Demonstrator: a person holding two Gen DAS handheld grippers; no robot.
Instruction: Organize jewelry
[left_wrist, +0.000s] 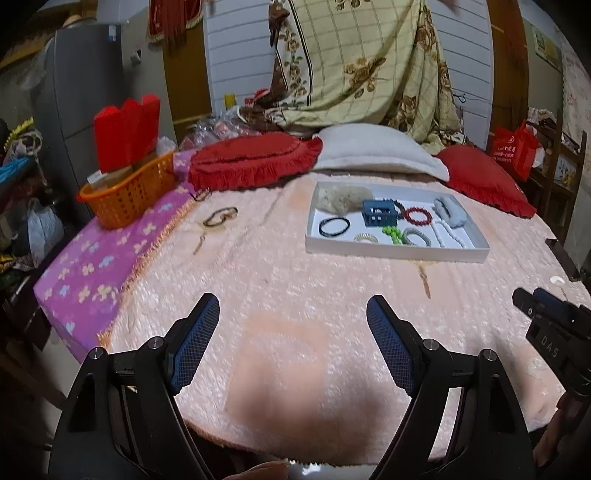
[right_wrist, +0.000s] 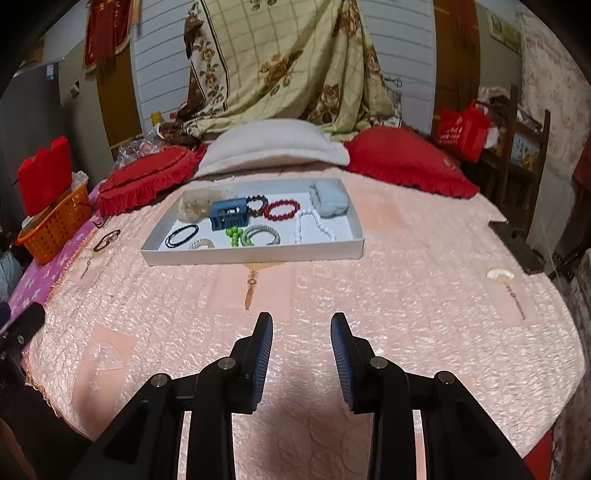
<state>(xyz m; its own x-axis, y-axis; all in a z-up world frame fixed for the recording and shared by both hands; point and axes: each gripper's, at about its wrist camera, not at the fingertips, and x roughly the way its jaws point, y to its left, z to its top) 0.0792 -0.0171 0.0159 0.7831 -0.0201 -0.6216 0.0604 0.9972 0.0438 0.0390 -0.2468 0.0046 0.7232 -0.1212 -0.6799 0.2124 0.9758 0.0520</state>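
A white tray (left_wrist: 395, 254) (right_wrist: 255, 255) lies on the pink bedspread. It holds a red bead bracelet (left_wrist: 417, 216) (right_wrist: 282, 209), a black bracelet (left_wrist: 333, 226) (right_wrist: 181, 235), a white bead necklace (right_wrist: 314, 229), a green bead piece (right_wrist: 233, 236), a small blue rack (left_wrist: 380, 213) (right_wrist: 229, 216) and other bands. A dark bracelet (left_wrist: 220, 216) (right_wrist: 107, 240) lies loose on the bed left of the tray. A pale shell piece (right_wrist: 500, 275) lies loose at the right. My left gripper (left_wrist: 293, 314) is open and empty above the bedspread. My right gripper (right_wrist: 301, 325) is open and empty, short of the tray.
An orange basket (left_wrist: 129, 195) with red boxes stands at the bed's left. Red cushions (left_wrist: 255, 157) and a white pillow (left_wrist: 376, 149) lie behind the tray. A tassel (right_wrist: 250, 284) lies in front of the tray. A dark object (right_wrist: 515, 240) sits at the right edge.
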